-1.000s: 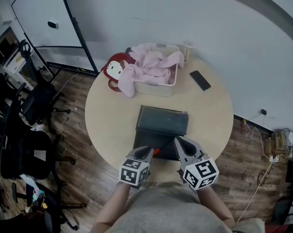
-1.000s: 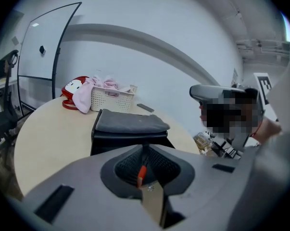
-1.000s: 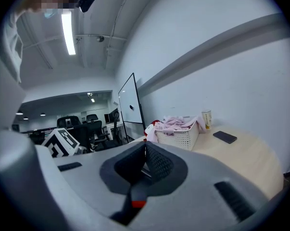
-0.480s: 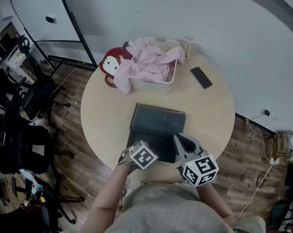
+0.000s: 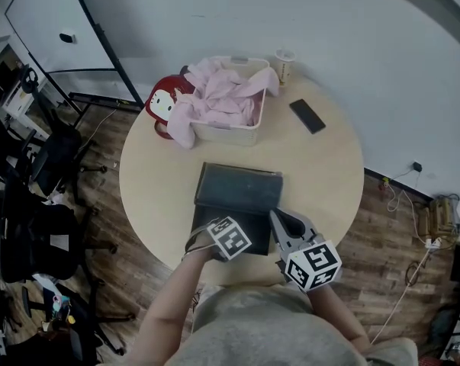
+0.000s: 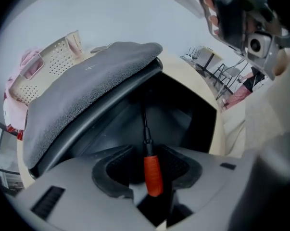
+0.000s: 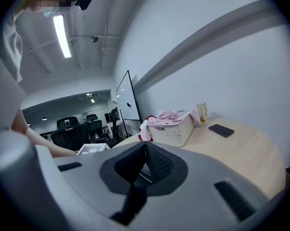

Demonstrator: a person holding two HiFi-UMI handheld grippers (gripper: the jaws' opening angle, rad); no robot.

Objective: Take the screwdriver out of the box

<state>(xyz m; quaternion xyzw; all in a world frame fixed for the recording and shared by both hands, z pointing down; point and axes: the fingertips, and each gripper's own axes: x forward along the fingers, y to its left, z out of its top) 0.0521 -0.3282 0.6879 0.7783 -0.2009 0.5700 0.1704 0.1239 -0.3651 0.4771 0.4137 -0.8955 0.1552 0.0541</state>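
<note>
Head view steeply down over the table (image 5: pixel 161 193), left gripper view close, seemingly angled down into the dim box (image 6: pixel 87 95), right gripper view low, level, sharing the basket (image 7: pixel 176 131) with head view

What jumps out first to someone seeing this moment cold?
The orange-handled screwdriver, in the open dark box at the table's near edge, sits inside the left claw, whose jaws have just been closing but don't press it yet. Behind, a white basket overflows with pink cloth.
</note>
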